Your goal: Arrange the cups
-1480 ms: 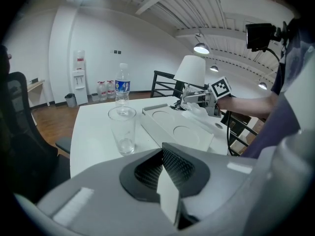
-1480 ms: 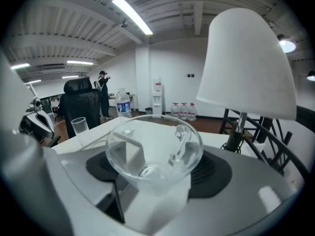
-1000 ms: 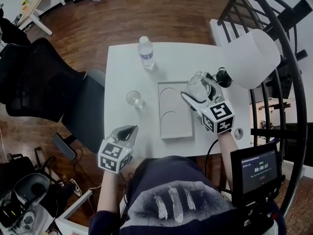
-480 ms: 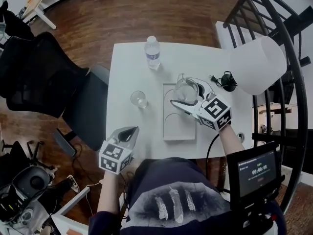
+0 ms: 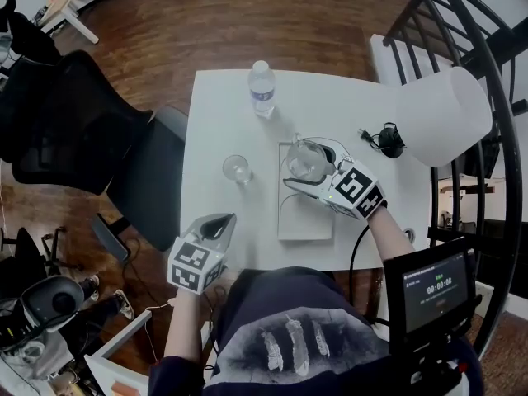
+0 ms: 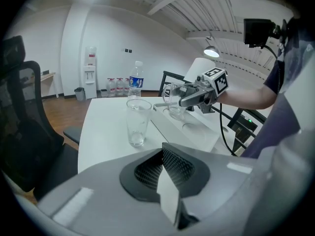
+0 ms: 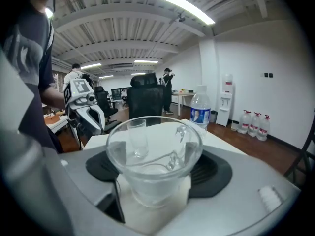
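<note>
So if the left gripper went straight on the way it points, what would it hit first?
Probably the white table, just beside the empty glass; depth is hard to judge, so maybe the glass.

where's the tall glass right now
In the head view the tall glass stands on the white table, just left of the tray and nearer the person than the water bottle.

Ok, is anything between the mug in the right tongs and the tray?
Nothing visible. The right tongs hold the mug over the far end of the tray; the glass stands apart, to its left.
</note>
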`<action>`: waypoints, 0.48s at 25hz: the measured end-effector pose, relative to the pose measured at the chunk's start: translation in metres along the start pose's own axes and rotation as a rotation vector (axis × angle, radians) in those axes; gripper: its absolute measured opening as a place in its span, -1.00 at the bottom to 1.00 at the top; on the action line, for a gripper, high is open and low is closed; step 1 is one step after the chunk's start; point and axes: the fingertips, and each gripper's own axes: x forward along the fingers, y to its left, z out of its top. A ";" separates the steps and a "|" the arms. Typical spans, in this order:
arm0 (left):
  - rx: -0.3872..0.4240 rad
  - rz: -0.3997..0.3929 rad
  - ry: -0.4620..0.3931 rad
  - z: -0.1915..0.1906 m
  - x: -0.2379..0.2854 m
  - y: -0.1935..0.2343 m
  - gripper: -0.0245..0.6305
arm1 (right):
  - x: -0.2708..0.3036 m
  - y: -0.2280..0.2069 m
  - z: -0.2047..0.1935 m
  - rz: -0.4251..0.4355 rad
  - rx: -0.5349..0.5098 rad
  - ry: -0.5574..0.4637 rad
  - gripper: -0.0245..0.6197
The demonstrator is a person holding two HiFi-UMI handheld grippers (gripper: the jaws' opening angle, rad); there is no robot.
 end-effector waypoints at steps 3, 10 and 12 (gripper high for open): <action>-0.004 -0.001 0.006 -0.002 0.000 0.000 -0.88 | 0.005 0.002 -0.007 0.011 -0.015 0.022 0.32; -0.007 -0.002 0.014 -0.004 -0.002 0.001 -0.88 | 0.009 0.006 -0.006 0.026 -0.017 0.001 0.32; -0.005 -0.007 0.017 -0.004 -0.002 0.000 -0.88 | 0.009 0.008 -0.006 0.028 -0.042 0.006 0.32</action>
